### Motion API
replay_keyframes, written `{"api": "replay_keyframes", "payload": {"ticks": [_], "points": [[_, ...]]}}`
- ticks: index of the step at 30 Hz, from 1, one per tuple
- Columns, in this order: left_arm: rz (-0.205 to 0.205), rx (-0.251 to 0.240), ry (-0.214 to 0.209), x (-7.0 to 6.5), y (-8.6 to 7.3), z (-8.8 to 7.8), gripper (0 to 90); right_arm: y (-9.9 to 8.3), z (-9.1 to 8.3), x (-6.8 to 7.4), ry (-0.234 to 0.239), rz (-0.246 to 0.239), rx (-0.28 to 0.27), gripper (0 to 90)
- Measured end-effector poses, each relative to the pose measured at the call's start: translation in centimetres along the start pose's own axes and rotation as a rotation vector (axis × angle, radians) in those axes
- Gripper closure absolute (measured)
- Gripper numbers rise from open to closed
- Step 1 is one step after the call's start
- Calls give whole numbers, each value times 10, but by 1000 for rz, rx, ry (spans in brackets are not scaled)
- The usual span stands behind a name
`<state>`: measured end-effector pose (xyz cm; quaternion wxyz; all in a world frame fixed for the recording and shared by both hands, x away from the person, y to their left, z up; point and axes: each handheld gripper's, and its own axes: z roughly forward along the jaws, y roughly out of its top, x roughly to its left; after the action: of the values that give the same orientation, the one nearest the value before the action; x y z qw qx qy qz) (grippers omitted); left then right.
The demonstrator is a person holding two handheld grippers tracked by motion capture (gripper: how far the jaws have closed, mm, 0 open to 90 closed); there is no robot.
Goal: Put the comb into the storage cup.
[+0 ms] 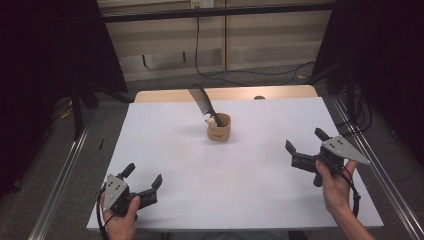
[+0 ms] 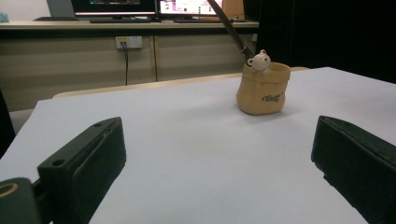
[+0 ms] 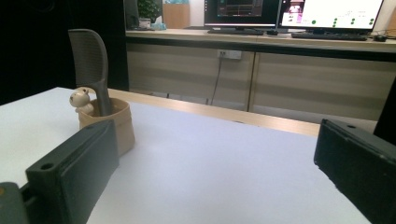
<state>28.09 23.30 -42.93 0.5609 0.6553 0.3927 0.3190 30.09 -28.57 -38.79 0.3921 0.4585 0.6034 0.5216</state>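
Observation:
A small tan pot [image 1: 219, 128] shaped like a sack stands near the middle of the white table top [image 1: 175, 150], toward the back. A little bear figure [image 1: 211, 120] sits at its rim. A dark grey comb [image 1: 202, 101] stands in it, handle down, leaning left and away. My left gripper [image 1: 143, 175] is open near the front left edge, nothing between its jaws. My right gripper [image 1: 305, 139] is open at the right, also with nothing in it. The pot [image 2: 263, 88] is ahead and right in the left gripper view. The pot [image 3: 110, 122] and comb [image 3: 91, 65] lie left in the right gripper view.
A wooden table edge [image 1: 230, 93] shows behind the white top. Metal rails [image 1: 65, 165] run along both sides of the table. A cable [image 1: 200, 55] hangs down the wall behind. A counter with monitors [image 3: 289, 14] stands far beyond the table.

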Motion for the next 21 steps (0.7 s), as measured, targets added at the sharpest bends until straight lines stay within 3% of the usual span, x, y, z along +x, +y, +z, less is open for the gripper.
{"api": "replay_keyframes", "payload": {"ticks": [21], "points": [[-8, -1, -6, -1, 0, -1, 33, -24, -31, -3, -68, -38, 45, 0]]}}
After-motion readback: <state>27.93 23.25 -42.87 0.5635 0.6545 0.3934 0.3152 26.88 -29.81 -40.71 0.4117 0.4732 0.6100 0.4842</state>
